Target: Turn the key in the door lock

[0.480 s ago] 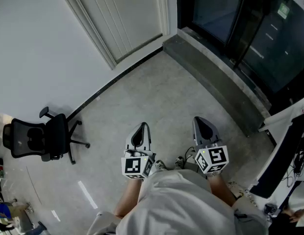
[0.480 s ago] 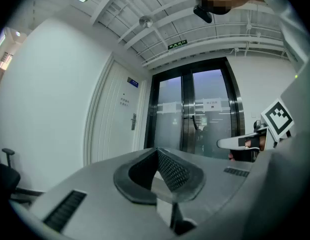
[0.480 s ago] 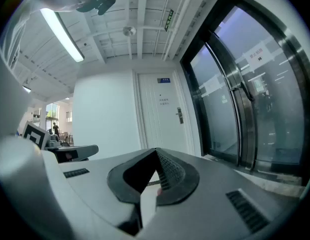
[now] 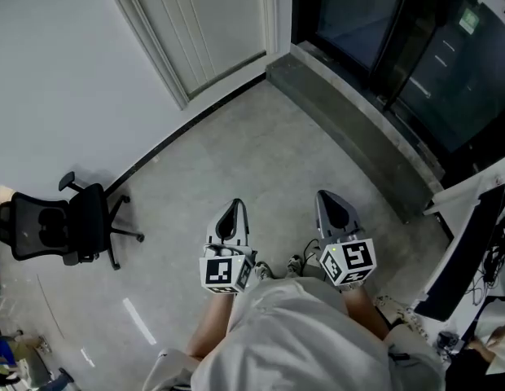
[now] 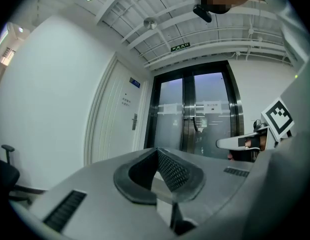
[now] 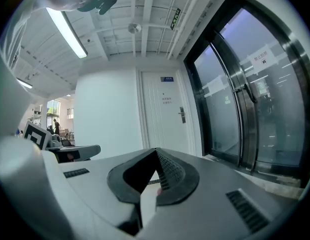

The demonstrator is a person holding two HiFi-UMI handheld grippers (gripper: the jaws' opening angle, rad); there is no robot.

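White door (image 6: 162, 121); small dark lock plate (image 6: 182, 115) near its right edge.

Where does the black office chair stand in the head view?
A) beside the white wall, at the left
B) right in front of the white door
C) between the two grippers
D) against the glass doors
A: the office chair stands on the floor next to the white wall at the left, well apart from the white door and the glass doors.

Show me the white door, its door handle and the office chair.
white door (image 4: 208, 23): head view, on its panel.
door handle (image 6: 182, 115): right gripper view, at its middle.
office chair (image 4: 37, 228): head view, on its backrest.
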